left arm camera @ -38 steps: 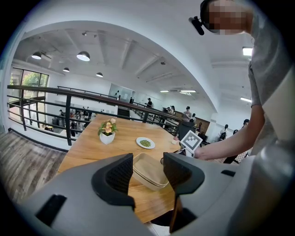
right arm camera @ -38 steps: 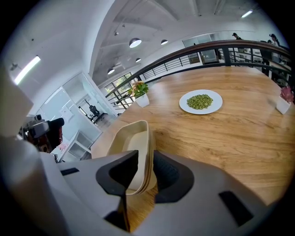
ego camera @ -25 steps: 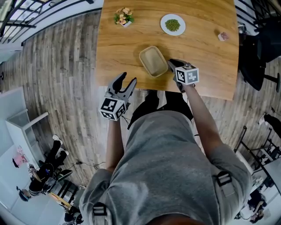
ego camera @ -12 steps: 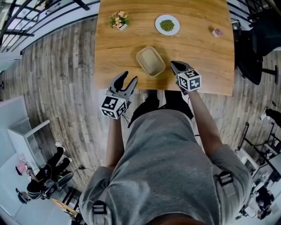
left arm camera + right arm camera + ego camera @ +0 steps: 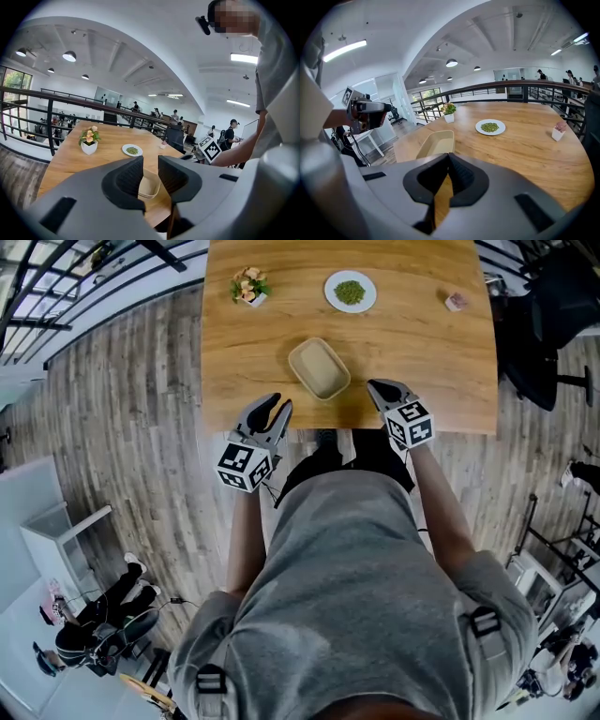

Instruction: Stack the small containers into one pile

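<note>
Beige rectangular pulp containers (image 5: 320,368), apparently nested already, sit on wooden table (image 5: 422,343) near its front edge, between both grippers. Likely light, thin-walled, crushable: pinch a long rim gently. On left gripper (image 5: 277,407) jaws partly apart, just been closing, nothing between; right gripper (image 5: 384,388) clenched, empty.

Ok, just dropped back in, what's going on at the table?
A person holds a gripper in each hand at the wooden table; neither grips anything. The beige rectangular container sits near the table's front edge, between the grippers, touched by neither. The right gripper is shut and empty. The left gripper has just been closing its jaws, but a gap remains with nothing in it. Whether it is one container or a nested pile is unclear.
</note>
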`<act>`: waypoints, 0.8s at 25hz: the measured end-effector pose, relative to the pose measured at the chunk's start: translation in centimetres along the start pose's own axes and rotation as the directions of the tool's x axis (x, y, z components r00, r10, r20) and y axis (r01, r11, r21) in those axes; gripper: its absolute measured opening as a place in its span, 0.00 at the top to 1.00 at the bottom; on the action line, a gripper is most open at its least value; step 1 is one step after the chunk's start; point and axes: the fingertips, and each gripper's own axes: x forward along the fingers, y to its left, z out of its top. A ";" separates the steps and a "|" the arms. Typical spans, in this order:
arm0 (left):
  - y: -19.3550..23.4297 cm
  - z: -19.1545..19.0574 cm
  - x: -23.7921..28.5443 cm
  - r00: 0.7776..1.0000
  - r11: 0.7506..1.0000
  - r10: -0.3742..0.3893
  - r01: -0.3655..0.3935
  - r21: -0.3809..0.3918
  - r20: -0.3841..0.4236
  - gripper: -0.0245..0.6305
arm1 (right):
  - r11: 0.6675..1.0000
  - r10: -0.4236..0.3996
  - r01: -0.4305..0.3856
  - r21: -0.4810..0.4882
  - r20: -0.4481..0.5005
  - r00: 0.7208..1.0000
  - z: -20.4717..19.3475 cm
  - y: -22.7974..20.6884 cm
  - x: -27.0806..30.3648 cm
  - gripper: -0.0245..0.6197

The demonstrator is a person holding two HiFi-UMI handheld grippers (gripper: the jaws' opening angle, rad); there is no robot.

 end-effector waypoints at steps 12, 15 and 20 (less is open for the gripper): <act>-1.9 -0.2 0.3 0.995 0.995 -0.090 0.092 0.037 -0.043 0.93 | 0.997 -0.029 0.033 -0.063 0.055 0.998 0.6 0.8 -3.6 0.95; -2.0 -0.2 0.6 0.994 0.994 -0.101 0.103 0.048 -0.048 0.93 | 0.997 -0.035 0.038 -0.062 0.053 0.998 0.3 0.9 -3.8 0.95; -1.9 -0.6 0.9 0.992 0.993 -0.108 0.111 0.046 -0.060 0.93 | 0.997 -0.038 0.041 -0.068 0.048 0.998 0.2 1.4 -4.1 0.95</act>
